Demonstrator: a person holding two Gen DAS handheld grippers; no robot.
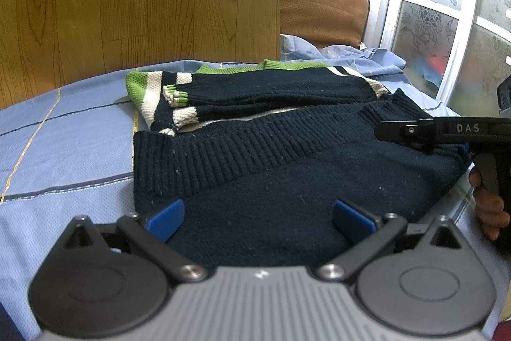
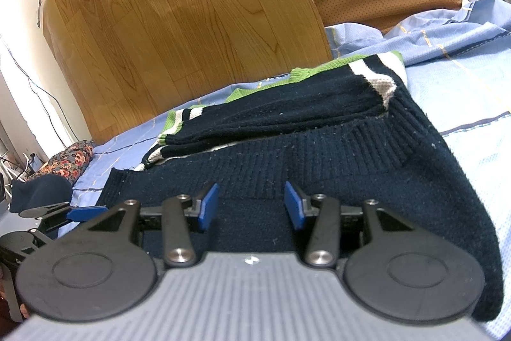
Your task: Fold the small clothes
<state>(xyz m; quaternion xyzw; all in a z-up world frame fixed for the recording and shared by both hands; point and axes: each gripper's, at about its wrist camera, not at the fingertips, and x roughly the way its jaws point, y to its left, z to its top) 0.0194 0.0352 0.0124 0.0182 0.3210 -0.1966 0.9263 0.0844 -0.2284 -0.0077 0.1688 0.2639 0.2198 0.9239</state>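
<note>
We see both jaws open, empty, over navy knitted sweater (image 1: 287, 181): left gripper (image 1: 258, 213), right gripper (image 2: 252, 203). Risk: pinching 1 layer of ribbed hem (image 2: 287, 162) drags folded sleeves (image 1: 271, 91) askew.

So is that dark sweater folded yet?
Partly folded: the sweater has both sleeves laid across its body and its ribbed hem turned up.
</note>
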